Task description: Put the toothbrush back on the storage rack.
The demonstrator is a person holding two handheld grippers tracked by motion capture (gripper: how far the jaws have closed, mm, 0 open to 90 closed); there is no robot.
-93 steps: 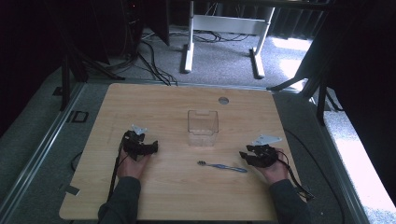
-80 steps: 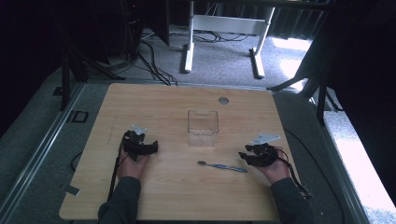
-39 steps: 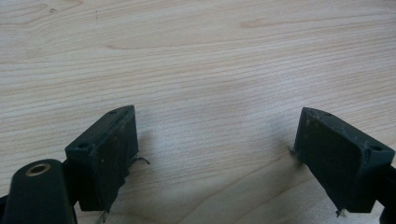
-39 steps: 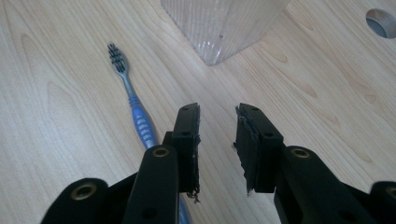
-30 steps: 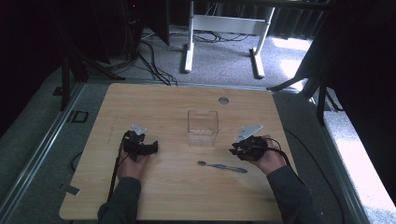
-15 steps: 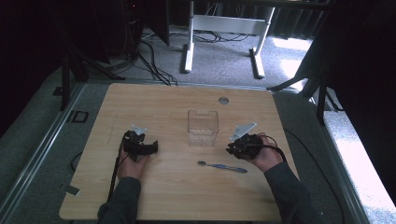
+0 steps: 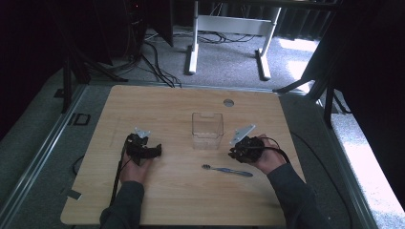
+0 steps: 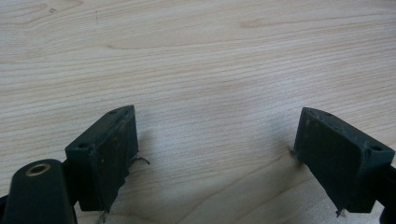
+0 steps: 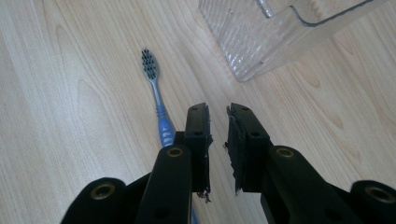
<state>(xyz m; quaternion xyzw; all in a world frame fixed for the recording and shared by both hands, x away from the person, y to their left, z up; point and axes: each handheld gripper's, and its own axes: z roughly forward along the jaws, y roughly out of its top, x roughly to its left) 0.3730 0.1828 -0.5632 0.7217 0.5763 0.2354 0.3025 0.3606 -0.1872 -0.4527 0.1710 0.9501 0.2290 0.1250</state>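
A: Nearest the person, what lies on the wooden table (image 7: 181, 200)?

B: A blue-handled toothbrush (image 7: 227, 170), flat on the wood, bristle head toward the table's left. It sits just in front of the right gripper (image 7: 239, 151).

A: State of that gripper?

B: In the right gripper view its jaws stand nearly together, a narrow gap between them, pinching nothing. The toothbrush (image 9: 156, 100) lies beside the left jaw, handle running under it.

A: The left gripper (image 7: 152, 150)?

B: Jaws spread wide over bare wood, nothing between them. It is held well apart from the toothbrush.

A: Any container?

B: A clear plastic box (image 7: 207, 130) stands upright between the two grippers, a little farther back. Nothing is seen inside it. Its ribbed wall (image 9: 261, 37) shows near the right gripper's jaws.

A: Beyond it?

B: A round grey cap (image 7: 229, 102) near the far edge.
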